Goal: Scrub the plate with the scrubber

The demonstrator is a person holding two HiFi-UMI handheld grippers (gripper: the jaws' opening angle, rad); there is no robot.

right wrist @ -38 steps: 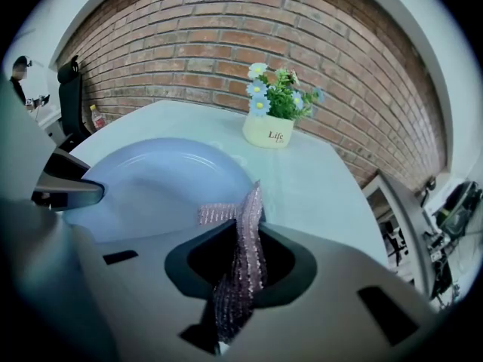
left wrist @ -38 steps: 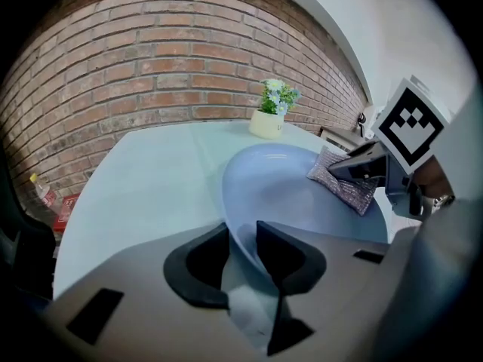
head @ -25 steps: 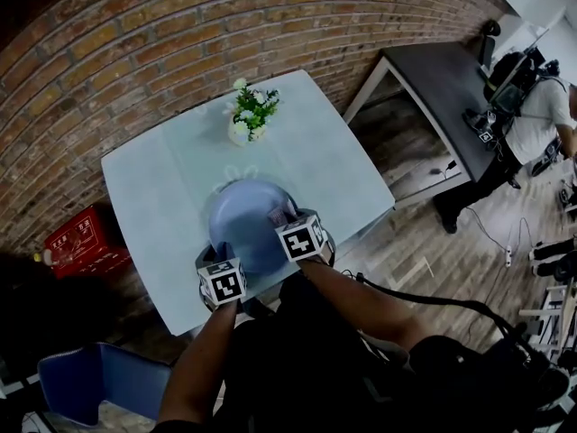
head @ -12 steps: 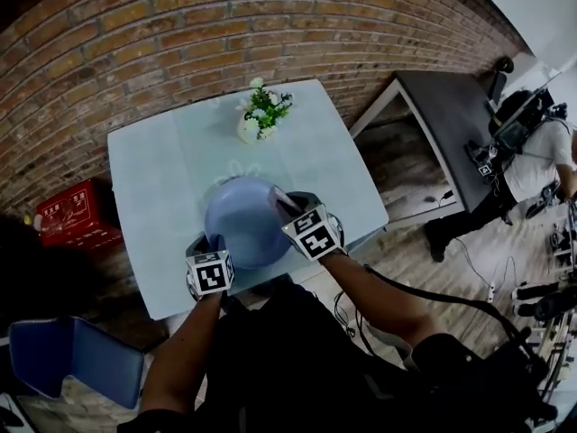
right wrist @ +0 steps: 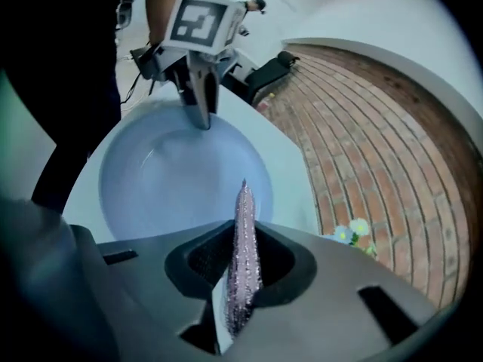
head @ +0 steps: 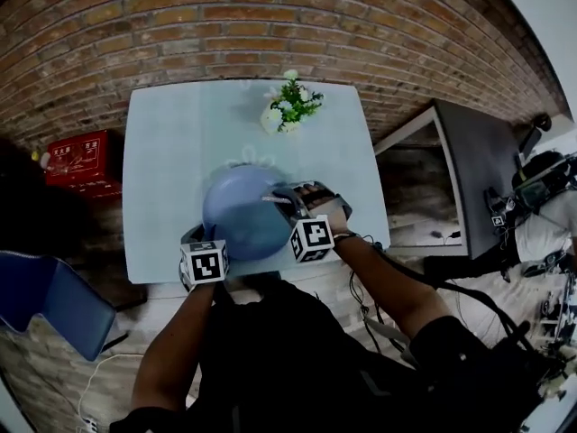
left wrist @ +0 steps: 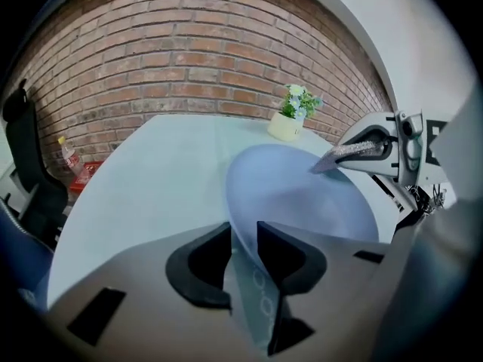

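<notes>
The blue plate is tilted over the near part of the pale bench, in the middle of the head view. The left tool is closing its jaws on the plate's near rim, pads against it. The right tool is clamped on the glittery scrubber, whose tip reaches the plate's right side; a small flowerpot stands near the bench's far edge.

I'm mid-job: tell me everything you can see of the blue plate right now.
The plate is round, shallow and pale blue, smooth and matte like plastic, with no visible dirt. It is held tilted over the table, its inner face towards the right gripper. The left gripper, its jaws closing, clamps the plate's near rim. The tip of the scrubber appears to touch the face near the far rim.
</notes>
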